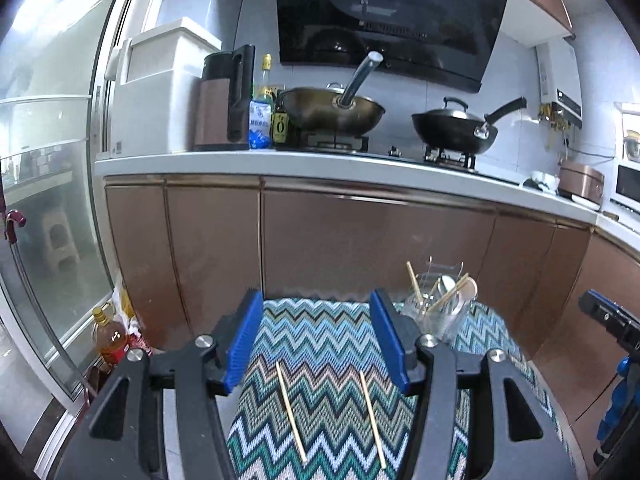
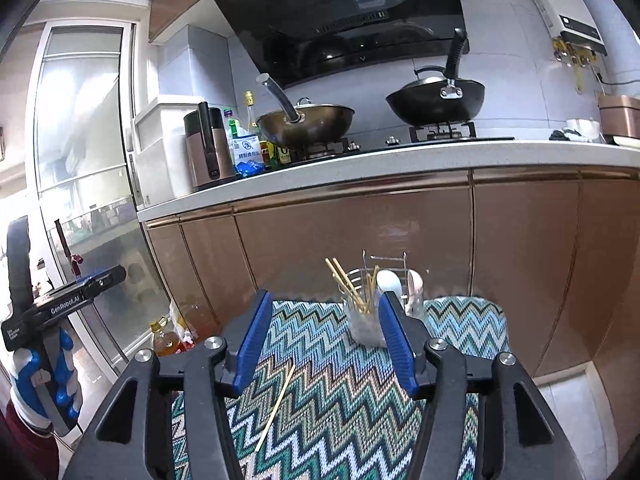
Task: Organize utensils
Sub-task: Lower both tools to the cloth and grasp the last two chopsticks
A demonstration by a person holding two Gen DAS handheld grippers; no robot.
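Kitchen, zigzag cloth [image 1: 320, 344] before brown cabinets. We see two chopsticks [image 1: 291, 412] flat on cloth beneath left gripper [image 1: 316, 340], jaws apart, empty. Right gripper [image 2: 324, 340] likewise released; utensil holder [image 2: 362, 312] stands at cloth's far edge.

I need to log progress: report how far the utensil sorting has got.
Done: several chopsticks and spoons stand in the clear holder. In hand: nothing; left gripper and right gripper are open. Left: two chopsticks lie on the zigzag cloth.

Zigzag-patterned cloth surface [image 1: 320, 344], lower centre: two loose chopsticks [image 1: 291, 412] (roughly parallel); clear utensil holder [image 1: 434, 304] at right.
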